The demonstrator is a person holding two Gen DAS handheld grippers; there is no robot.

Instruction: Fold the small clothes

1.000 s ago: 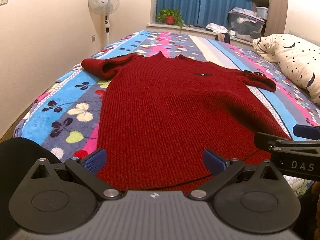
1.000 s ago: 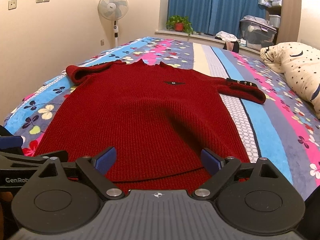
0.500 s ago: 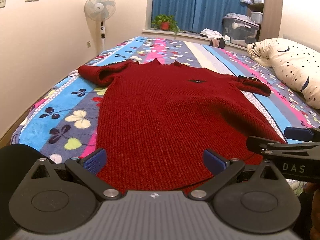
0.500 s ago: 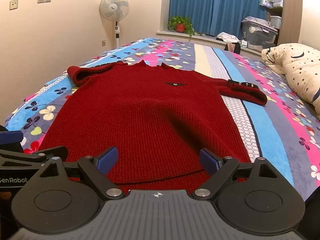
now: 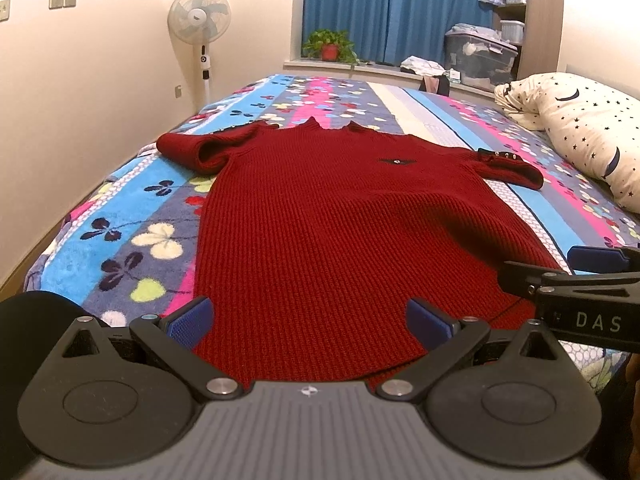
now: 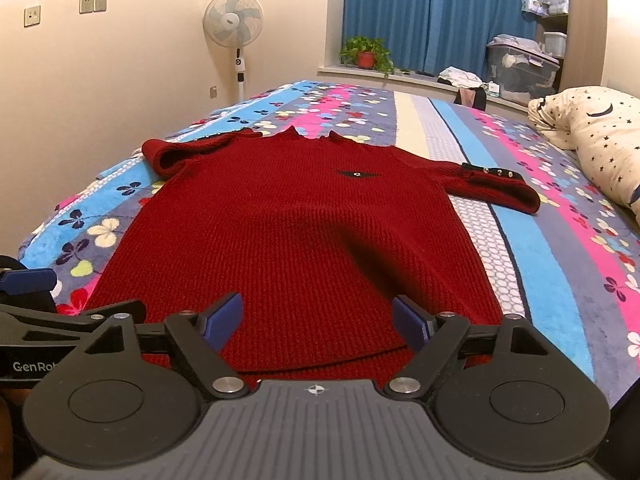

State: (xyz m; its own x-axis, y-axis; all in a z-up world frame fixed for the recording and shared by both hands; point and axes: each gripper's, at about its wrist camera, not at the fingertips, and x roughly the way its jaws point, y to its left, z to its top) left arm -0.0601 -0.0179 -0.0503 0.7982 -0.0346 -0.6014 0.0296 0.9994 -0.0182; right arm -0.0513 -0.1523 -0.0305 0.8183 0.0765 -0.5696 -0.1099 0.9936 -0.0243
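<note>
Left wrist view: a dark red knitted short-sleeved sweater (image 5: 340, 224) lies flat on a floral striped bedspread (image 5: 132, 236), filling the frame's centre, its long axis running from hem at the bottom to neck at the top. The left gripper (image 5: 308, 318) hovers level at the hem, jaws wide apart, empty.

Right wrist view: the right gripper (image 6: 318, 320) sits bottom centre at the same hem, jaws spread, holding nothing.

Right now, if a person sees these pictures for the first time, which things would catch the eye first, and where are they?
First comes the dark red knitted short-sleeved sweater, spread flat and unfolded in the middle of the striped, flower-patterned bed blanket. Next are the left gripper and right gripper, both open at the near hem. Behind, blue curtains hang at the window.
</note>
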